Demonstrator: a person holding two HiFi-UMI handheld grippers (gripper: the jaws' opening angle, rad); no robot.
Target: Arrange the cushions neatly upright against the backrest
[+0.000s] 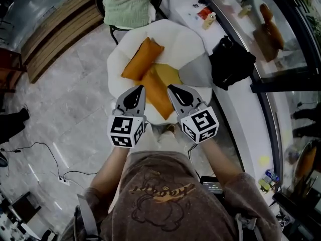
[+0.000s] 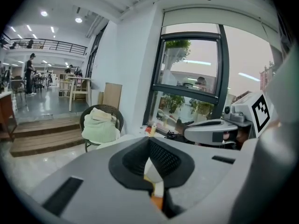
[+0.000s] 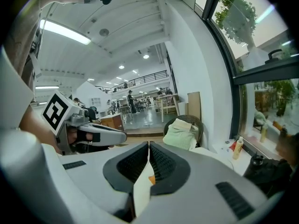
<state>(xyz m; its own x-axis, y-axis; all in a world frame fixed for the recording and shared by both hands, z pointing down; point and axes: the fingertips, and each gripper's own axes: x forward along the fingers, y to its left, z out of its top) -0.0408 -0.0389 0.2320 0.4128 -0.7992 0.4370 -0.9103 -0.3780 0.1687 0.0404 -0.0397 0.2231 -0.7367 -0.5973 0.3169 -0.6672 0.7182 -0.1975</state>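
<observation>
On the white round armchair (image 1: 178, 34) lie two orange cushions, one (image 1: 142, 59) slanted at the back left and the other (image 1: 157, 93) towards the front. A yellow cushion (image 1: 169, 74) lies flat under them, and a grey cushion (image 1: 196, 70) rests at the right. My left gripper (image 1: 142, 88) and right gripper (image 1: 169, 87) hover side by side over the chair's front, both shut and holding nothing. In the left gripper view the jaws (image 2: 149, 139) meet at the tip. The right gripper view shows the same of the right gripper (image 3: 148, 143).
A black bag (image 1: 229, 62) sits on the white window ledge (image 1: 241, 114) right of the chair. Behind stands a wicker chair with a green blanket (image 1: 128, 9). A small bottle (image 3: 238, 148) is on the ledge. Wooden steps (image 1: 55, 34) lie at the left, cables (image 1: 45, 154) on the floor.
</observation>
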